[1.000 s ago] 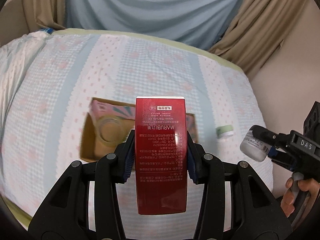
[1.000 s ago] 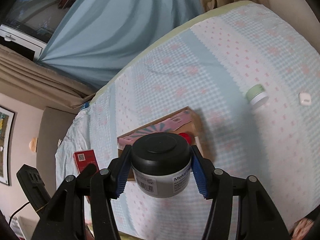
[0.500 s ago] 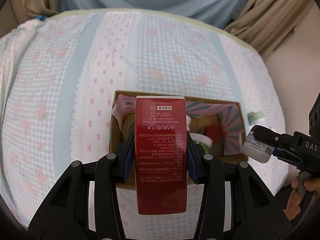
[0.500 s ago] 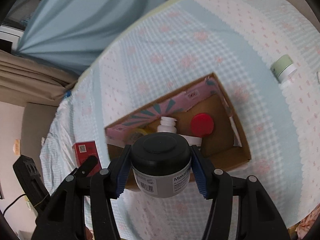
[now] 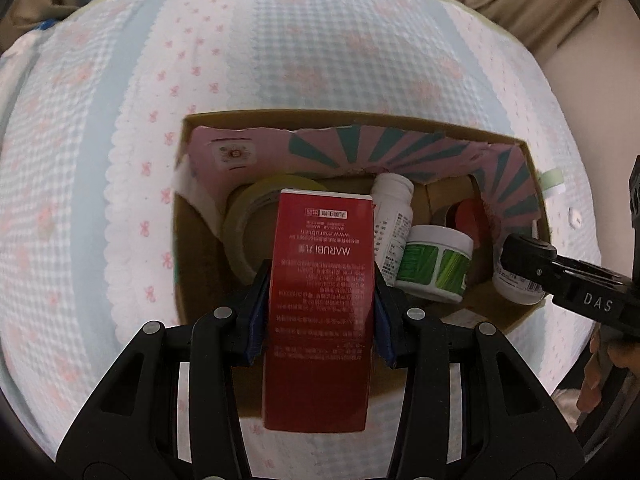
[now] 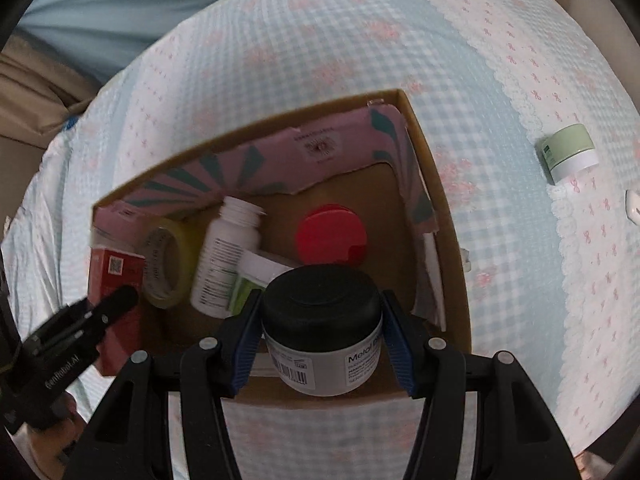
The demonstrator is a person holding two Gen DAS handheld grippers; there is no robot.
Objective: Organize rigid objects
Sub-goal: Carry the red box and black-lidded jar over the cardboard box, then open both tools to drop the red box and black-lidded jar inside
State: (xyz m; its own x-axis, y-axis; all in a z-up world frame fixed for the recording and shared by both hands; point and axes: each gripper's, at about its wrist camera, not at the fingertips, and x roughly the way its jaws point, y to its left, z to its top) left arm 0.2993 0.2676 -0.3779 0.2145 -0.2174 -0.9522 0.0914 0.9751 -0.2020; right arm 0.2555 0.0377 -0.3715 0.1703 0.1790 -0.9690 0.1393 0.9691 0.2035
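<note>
My left gripper [image 5: 318, 312] is shut on a tall red carton [image 5: 320, 304] and holds it over the left part of an open cardboard box [image 5: 360, 118]. My right gripper [image 6: 322, 336] is shut on a grey jar with a black lid [image 6: 322, 332], held over the box's near right side [image 6: 444, 216]. Inside the box lie a roll of tape [image 6: 166, 262], a white bottle [image 6: 226, 256], a green-labelled white jar [image 5: 434, 264] and a red lid [image 6: 330, 236]. The red carton also shows in the right wrist view [image 6: 114, 272].
The box sits on a bed with a blue, white and pink checked cover [image 6: 360, 40]. A pale green jar [image 6: 568, 152] and a small white item [image 6: 634, 204] lie on the cover to the right of the box. Curtains hang behind the bed.
Both grippers have moved forward and down over the box with their objects. The box now fills the middle of both views and its contents show.
</note>
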